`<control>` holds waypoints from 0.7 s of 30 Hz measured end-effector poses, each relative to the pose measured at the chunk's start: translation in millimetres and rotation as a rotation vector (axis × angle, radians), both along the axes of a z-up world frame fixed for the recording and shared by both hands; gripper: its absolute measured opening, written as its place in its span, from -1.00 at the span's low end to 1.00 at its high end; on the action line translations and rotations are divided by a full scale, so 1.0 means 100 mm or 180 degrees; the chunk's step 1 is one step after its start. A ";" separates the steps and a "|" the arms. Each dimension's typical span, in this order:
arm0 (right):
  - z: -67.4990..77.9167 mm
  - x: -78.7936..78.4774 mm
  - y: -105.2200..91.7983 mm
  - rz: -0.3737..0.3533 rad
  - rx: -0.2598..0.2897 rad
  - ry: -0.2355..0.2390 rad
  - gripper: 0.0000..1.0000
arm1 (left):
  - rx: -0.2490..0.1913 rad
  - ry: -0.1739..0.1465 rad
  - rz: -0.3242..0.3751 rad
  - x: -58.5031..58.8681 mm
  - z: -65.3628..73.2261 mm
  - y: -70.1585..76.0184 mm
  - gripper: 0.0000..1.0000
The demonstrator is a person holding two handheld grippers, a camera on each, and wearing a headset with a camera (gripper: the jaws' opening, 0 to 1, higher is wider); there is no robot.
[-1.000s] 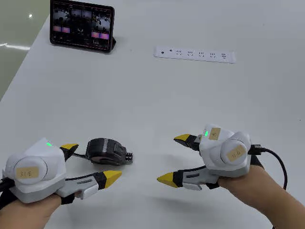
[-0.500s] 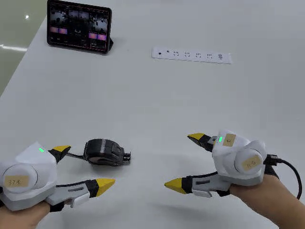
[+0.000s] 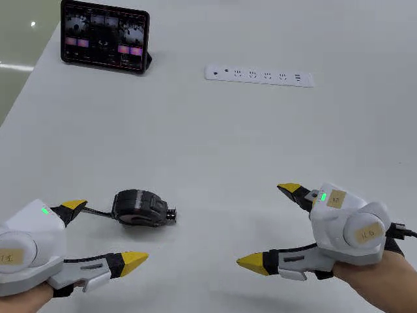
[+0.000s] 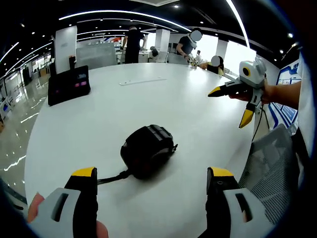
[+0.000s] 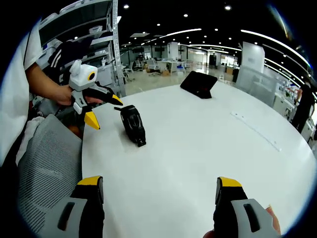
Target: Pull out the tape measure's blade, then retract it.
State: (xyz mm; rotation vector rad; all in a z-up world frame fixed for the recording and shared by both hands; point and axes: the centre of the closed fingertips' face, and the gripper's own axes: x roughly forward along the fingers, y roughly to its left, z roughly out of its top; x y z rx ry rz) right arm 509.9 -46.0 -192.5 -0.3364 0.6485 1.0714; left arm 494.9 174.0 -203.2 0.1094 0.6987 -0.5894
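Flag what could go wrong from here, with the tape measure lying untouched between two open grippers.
The tape measure lies loose on the smooth table; if the right gripper pulls the blade tip before the left gripper clamps it, it will likely slide. Its strap trails toward the left gripper's jaws and may get pinched instead.

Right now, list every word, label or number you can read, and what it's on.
Nothing reads clearly.
Tan sticker on the left gripper: handwriting, too blurred.
Two tan stickers on the right gripper: handwriting, too blurred.
Tablet screen: too small.
Power strip: marks too small.
Tape measure: no readable label.
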 end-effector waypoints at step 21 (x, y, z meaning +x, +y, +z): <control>-0.03 -0.19 -0.29 -0.0070 -0.0039 0.0096 0.98 | 0.0133 0.0111 -0.0353 -0.19 -0.02 0.04 0.98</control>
